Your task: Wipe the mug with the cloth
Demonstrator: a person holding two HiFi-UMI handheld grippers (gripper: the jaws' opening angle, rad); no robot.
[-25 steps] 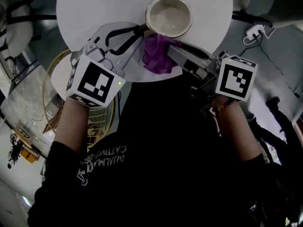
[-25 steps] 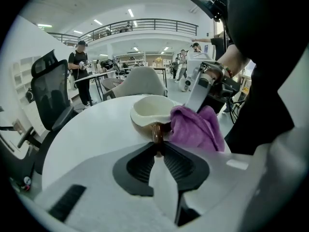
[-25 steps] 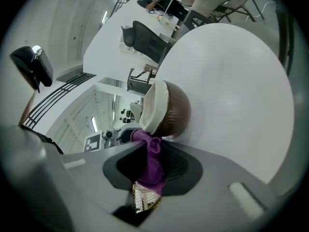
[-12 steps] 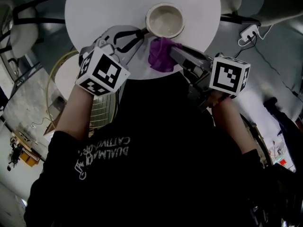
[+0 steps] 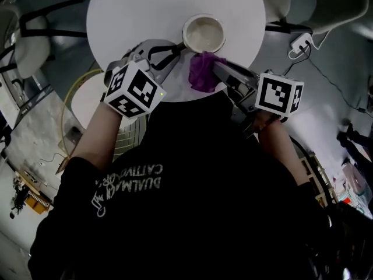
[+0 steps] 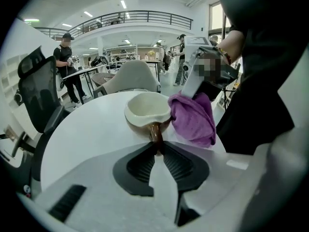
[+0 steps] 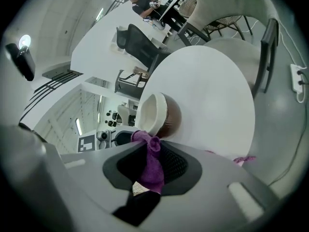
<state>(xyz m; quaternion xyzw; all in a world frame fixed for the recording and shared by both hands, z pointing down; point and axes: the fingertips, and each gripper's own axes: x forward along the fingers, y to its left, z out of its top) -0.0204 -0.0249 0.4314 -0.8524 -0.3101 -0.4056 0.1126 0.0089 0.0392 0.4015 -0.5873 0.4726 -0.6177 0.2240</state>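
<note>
A cream mug (image 5: 204,32) with a brown outside stands on the round white table (image 5: 140,10) near its front edge. My left gripper (image 5: 179,48) is shut on the mug's brown handle (image 6: 155,132); the mug's bowl (image 6: 147,109) lies just beyond the jaws. My right gripper (image 5: 214,66) is shut on a purple cloth (image 5: 203,72) that hangs bunched against the mug's near side. In the right gripper view the cloth (image 7: 152,163) runs between the jaws, with the mug (image 7: 160,115) just past them. The cloth (image 6: 193,117) hangs right of the mug in the left gripper view.
A dark office chair (image 6: 41,100) and a light shell chair (image 6: 133,76) stand round the table. A power strip (image 5: 301,42) lies on the floor at the right. A person (image 6: 65,62) stands at a far desk. A round wire stool (image 5: 87,98) sits left of my body.
The head view has pulled back, so table, mug and grippers look smaller. Both grippers keep their holds; the cloth stays against the mug's near side.
</note>
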